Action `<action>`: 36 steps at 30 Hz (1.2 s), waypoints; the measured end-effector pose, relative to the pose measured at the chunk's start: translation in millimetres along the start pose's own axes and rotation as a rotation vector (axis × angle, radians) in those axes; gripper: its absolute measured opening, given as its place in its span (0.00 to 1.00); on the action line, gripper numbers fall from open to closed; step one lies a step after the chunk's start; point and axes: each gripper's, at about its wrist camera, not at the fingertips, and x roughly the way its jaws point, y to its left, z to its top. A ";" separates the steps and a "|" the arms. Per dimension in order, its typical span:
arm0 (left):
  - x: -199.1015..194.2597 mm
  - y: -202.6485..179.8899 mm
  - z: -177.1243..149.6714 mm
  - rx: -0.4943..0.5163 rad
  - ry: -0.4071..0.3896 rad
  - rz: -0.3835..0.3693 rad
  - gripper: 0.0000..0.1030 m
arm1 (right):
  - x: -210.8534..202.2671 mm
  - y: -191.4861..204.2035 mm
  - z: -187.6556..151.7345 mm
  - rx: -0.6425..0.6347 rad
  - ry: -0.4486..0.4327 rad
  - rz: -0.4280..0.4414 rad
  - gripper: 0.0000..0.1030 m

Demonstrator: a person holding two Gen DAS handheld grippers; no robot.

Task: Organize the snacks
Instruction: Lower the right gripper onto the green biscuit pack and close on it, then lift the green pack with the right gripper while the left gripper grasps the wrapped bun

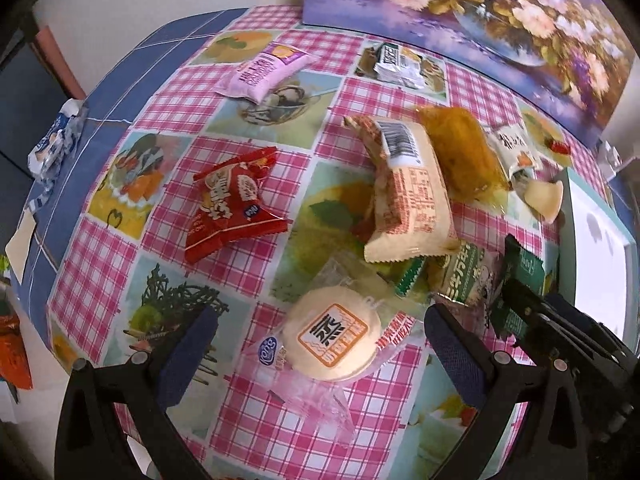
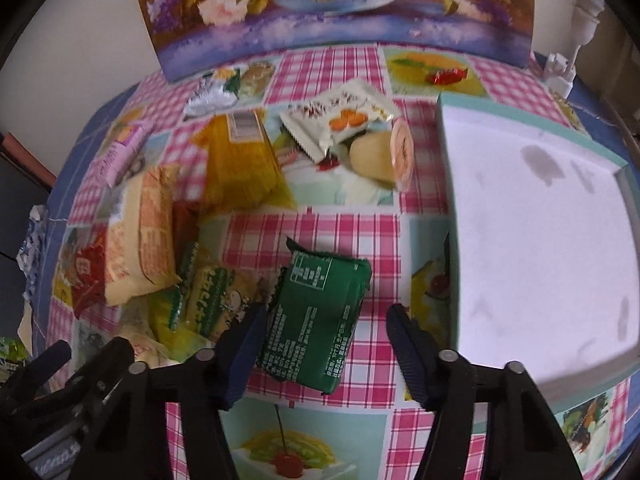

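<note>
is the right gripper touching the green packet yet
Cannot tell. In the right wrist view the right gripper straddles the green packet: its left finger meets the packet's edge with no visible gap, while the right finger stands clear over the tablecloth.

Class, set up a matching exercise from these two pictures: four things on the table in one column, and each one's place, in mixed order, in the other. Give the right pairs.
Things
1. green packet
2. round cake packet
3. white tray
4. red packet

Places
A. right edge of the table
B. between the right gripper's fingers
C. alone on pink check, left of the pile
D. between the left gripper's fingers

Pairs: 1-B, 2-D, 3-A, 4-C
</note>
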 end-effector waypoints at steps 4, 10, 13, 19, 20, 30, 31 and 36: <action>2.4 -4.5 -1.7 0.034 0.022 0.007 1.00 | 6.4 -0.5 -3.3 0.008 0.029 0.013 0.44; 9.7 -14.1 -8.3 0.100 0.071 0.048 1.00 | 4.6 -5.2 -11.8 0.014 0.050 0.014 0.42; 16.8 -20.8 -13.2 0.131 0.099 0.067 1.00 | 0.8 -9.9 -17.8 0.021 0.065 0.008 0.42; 22.9 -28.2 -16.8 0.167 0.104 0.095 1.00 | -4.7 -16.5 -27.4 0.046 0.087 0.011 0.42; 24.5 -29.1 -15.6 0.167 0.103 0.097 0.99 | -4.7 -17.2 -28.0 0.047 0.089 0.011 0.42; 23.3 -16.3 -10.4 0.122 0.114 0.100 0.67 | -11.4 -23.7 -34.6 0.060 0.104 0.018 0.42; 22.0 -15.0 -9.9 0.116 0.110 0.094 0.66 | -11.8 -23.4 -34.9 0.059 0.105 0.018 0.42; 17.3 -11.1 -8.7 0.110 0.103 0.068 0.58 | -10.4 -20.1 -32.7 0.058 0.111 0.015 0.41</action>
